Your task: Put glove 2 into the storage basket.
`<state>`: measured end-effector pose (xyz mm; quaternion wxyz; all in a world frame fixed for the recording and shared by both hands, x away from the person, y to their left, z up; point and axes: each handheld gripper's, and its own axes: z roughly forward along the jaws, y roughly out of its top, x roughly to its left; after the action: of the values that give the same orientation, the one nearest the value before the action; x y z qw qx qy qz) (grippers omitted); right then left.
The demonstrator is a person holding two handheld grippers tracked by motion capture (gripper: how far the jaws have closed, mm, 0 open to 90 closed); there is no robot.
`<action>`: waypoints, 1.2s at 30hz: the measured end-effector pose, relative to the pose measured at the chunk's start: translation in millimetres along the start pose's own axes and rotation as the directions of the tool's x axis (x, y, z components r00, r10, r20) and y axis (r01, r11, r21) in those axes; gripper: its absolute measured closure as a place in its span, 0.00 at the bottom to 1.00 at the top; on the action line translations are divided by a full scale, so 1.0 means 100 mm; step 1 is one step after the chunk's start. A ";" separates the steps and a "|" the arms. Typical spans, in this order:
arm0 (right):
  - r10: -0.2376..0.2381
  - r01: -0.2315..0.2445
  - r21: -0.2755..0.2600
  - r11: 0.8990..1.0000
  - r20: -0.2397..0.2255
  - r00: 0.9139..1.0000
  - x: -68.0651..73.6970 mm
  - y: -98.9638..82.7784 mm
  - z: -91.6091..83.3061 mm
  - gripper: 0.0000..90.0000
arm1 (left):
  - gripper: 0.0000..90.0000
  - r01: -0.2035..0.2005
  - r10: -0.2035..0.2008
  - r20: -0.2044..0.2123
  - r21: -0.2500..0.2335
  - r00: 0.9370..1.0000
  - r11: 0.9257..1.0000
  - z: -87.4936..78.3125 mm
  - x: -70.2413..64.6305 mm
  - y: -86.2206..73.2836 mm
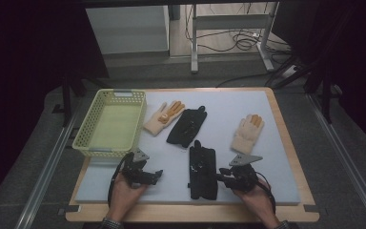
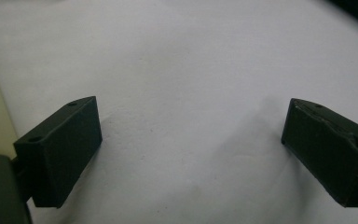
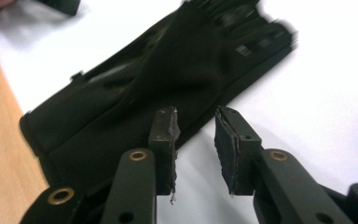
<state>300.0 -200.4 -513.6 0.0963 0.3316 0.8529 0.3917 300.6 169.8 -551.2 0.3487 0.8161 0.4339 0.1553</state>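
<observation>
**Right gripper poised at edge of black glove**

The right gripper (image 3: 196, 154), jaws narrowly apart and clamping nothing, sits at the edge of the near black glove (image 1: 203, 171) on the grey mat (image 1: 267, 157). Left of that glove, the left gripper (image 2: 191, 154) hovers with jaws wide apart. Beyond it lie a second black glove (image 1: 186, 126), two cream gloves (image 1: 164, 118) and a yellow basket (image 1: 112, 123).

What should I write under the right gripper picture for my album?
Right gripper, jaws slightly apart, at the edge of a flat black fabric glove on the white mat.
</observation>
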 end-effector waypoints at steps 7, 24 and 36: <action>0.018 -0.017 -0.027 0.999 0.024 1.000 -0.22 0.32 0.11 0.65 | 0.06 0.000 0.000 0.000 0.000 1.000 1.000 0.00 0.00 0.00; 0.019 -0.019 -0.009 1.000 0.089 0.996 -0.61 1.15 0.92 0.73 | 0.06 0.001 -0.001 0.002 0.000 1.000 1.000 0.00 0.00 0.00; 0.067 -0.072 0.028 0.997 0.152 0.986 -0.75 1.21 1.41 0.60 | 0.06 0.001 -0.001 0.002 0.000 1.000 1.000 0.00 0.00 0.00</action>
<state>476.4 -105.8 -527.5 0.1414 0.3915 0.8374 0.3543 300.8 169.9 -551.3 0.3492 0.8160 0.4339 0.1545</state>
